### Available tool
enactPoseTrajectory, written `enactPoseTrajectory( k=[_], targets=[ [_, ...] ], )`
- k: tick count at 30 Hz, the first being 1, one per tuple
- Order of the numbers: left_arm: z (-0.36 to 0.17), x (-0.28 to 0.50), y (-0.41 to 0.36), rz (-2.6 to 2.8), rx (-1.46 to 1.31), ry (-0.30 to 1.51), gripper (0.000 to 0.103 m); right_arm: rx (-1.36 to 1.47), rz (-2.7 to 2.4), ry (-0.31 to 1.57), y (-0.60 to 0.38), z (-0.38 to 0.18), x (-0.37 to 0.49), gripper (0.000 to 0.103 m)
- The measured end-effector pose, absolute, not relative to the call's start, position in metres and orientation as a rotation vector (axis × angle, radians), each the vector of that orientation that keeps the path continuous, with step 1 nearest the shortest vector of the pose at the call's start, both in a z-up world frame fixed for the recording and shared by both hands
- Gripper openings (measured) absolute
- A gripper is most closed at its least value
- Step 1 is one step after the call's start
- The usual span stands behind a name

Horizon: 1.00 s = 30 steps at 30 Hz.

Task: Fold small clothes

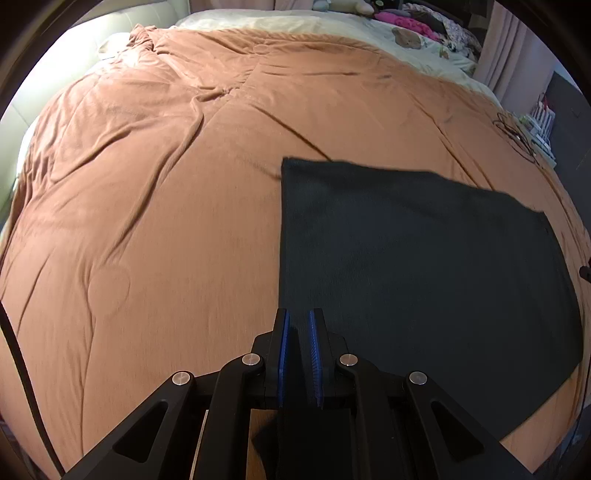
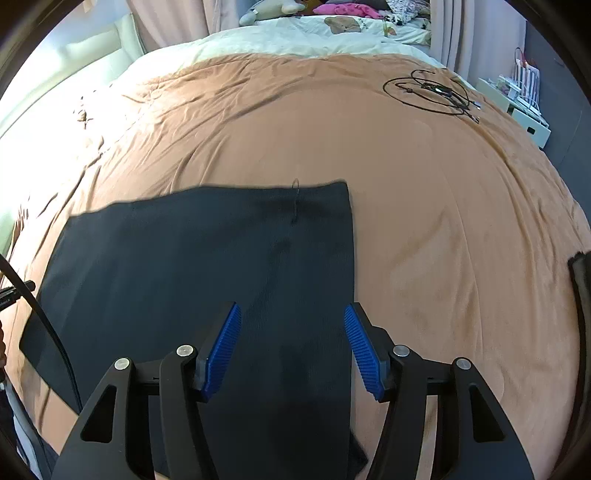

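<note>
A dark, flat garment (image 1: 424, 266) lies spread on the orange-brown bedspread (image 1: 166, 184). In the left wrist view my left gripper (image 1: 299, 314) has its blue pads nearly together, pinching the garment's near left edge. In the right wrist view the same garment (image 2: 207, 266) fills the lower left. My right gripper (image 2: 291, 314) is open wide, its blue fingers (image 2: 225, 343) hovering over the garment's right edge near its near corner, holding nothing.
The bedspread (image 2: 443, 221) covers most of the bed. A coil of black cable (image 2: 432, 90) lies at the far right. A cream blanket (image 2: 314, 40) and a pile of pink clothes (image 2: 347, 9) sit at the far end. A white shelf (image 2: 524, 110) stands beside the bed.
</note>
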State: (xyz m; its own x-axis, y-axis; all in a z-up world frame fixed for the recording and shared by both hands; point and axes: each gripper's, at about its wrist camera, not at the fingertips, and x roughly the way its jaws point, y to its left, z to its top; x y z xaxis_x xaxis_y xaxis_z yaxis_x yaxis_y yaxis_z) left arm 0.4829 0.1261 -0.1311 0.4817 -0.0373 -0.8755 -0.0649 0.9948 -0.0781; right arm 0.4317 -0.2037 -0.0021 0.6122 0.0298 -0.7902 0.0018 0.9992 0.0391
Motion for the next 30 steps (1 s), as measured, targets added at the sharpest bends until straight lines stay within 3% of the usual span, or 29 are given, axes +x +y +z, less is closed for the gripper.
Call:
enactPoseTrajectory(
  k=[21, 30],
  targets=[
    [-0.155, 0.378, 0.129, 0.0, -0.187, 1.06, 0.012, 0.015, -0.18, 1.037, -0.2, -0.036, 0.326, 0.053],
    [-0.145, 0.348, 0.137, 0.03, -0.245, 1.023, 0.012, 0.038, -0.222, 0.991, -0.185, -0.011, 0.301, 0.053]
  ],
)
